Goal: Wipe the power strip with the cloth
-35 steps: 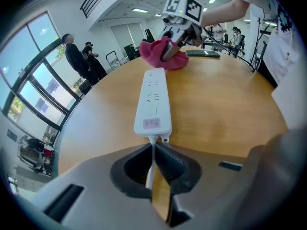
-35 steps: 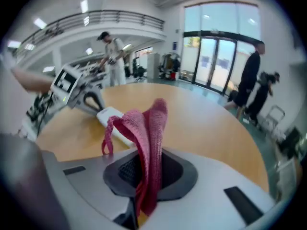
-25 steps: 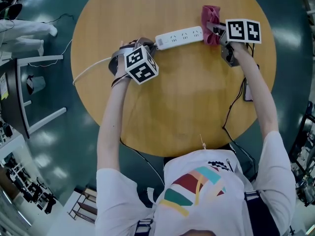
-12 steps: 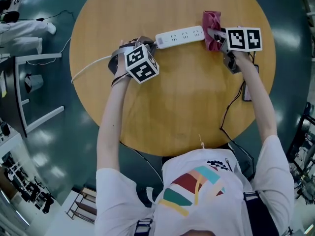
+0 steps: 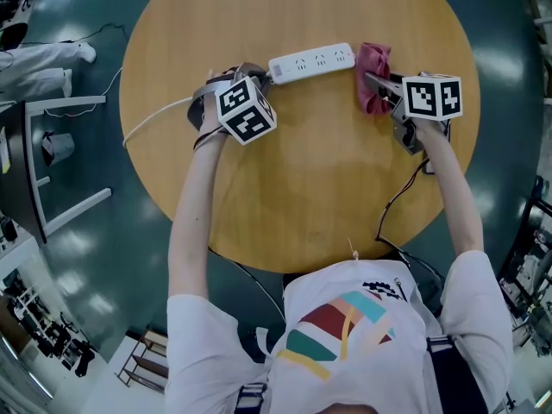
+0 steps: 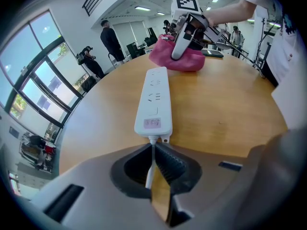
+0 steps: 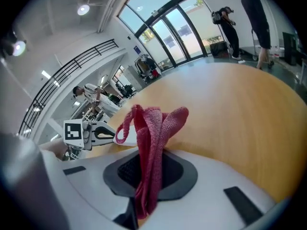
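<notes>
Your left gripper [image 6: 154, 158] is clamped on the thin white cord [image 5: 159, 116] just where it enters the long white plastic power strip [image 5: 311, 62]. The strip lies crosswise at about 12 o'clock on the round wooden table [image 5: 328, 188]. Your right gripper [image 7: 146, 176] is closed on a bunched fold of the pink-red knitted cloth [image 5: 373, 63], which sits just beside the strip's 3 o'clock end. I can't tell whether they touch.

The main risk is that you anchor the strip only by its cord. If you push the cloth along it toward 9 o'clock, the body can swivel or skid around that pinch point. A hard pull would strain the cord at its entry.

The cloth is held as a narrow wad with loose loops hanging free. Drag against the plastic could pull it out of the jaws, or let the bare jaw tips scrape the sockets. The wad would probably wipe only a thin stripe, so press lightly and flat.

Watch the black cable [image 5: 401, 201] trailing from your right gripper over the table edge near 4 o'clock, because it could snag.
</notes>
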